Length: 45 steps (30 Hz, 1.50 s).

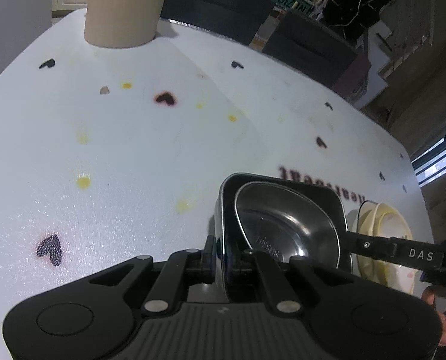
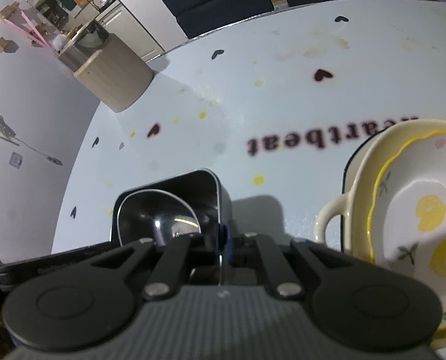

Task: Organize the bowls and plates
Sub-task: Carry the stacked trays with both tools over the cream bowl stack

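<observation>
Gleaming white table (image 1: 151, 150), heart-dotted, yellow-stained; perhaps kitchen units (image 2: 82, 15) behind.

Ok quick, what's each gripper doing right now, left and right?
Left gripper: shut on the rim of the black square dish.
Right gripper: shut on the same dish's opposite rim; a steel bowl sits inside.

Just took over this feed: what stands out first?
Both grippers, left and right, pinch opposite walls of a black square dish holding a steel bowl. Right of it sit stacked cream dishes with lemon prints. A beige tub stands at the table's far left.
</observation>
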Available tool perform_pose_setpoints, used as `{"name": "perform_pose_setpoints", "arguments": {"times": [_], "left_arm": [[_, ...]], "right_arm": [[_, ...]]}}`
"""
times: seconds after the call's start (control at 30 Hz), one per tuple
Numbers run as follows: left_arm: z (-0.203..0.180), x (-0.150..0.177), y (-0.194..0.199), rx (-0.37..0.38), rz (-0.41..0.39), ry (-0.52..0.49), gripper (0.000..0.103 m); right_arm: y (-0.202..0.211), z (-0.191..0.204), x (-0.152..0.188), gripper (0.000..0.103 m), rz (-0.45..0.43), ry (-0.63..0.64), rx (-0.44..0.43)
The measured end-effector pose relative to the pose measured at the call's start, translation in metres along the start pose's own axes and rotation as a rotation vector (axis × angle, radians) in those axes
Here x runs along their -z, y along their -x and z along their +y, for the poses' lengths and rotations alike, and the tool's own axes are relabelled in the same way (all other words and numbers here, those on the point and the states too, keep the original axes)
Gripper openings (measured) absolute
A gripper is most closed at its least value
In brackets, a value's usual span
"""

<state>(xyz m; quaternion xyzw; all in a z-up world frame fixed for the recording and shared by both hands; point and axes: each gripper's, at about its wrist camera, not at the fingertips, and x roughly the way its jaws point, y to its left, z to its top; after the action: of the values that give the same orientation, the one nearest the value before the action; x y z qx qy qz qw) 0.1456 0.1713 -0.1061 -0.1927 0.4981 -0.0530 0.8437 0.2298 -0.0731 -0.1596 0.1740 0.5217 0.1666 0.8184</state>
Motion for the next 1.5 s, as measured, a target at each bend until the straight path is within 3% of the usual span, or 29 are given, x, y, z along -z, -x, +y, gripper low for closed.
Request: {"name": "perform_pose_setpoints", "arguments": {"times": [0.33, 0.77, 1.2, 1.5], "left_arm": [[-0.023, 0.003, 0.029, 0.022, -0.065, 0.015, 0.007], [-0.08, 0.018, 0.049, 0.061, -0.12, -0.027, 0.007], [-0.162, 0.023, 0.026, 0.14, -0.111, -0.108, 0.007], [-0.202, 0.024, -0.01, 0.152, -0.048, -0.144, 0.007]], "right_arm": [[0.032, -0.005, 0.0, 0.006, -0.043, -0.005, -0.038], [0.097, -0.033, 0.014, 0.006, -0.131, 0.0, -0.042], [0.151, -0.09, 0.021, 0.006, -0.228, -0.062, 0.01], [0.166, -0.128, 0.027, 0.006, -0.247, -0.117, 0.061]]}}
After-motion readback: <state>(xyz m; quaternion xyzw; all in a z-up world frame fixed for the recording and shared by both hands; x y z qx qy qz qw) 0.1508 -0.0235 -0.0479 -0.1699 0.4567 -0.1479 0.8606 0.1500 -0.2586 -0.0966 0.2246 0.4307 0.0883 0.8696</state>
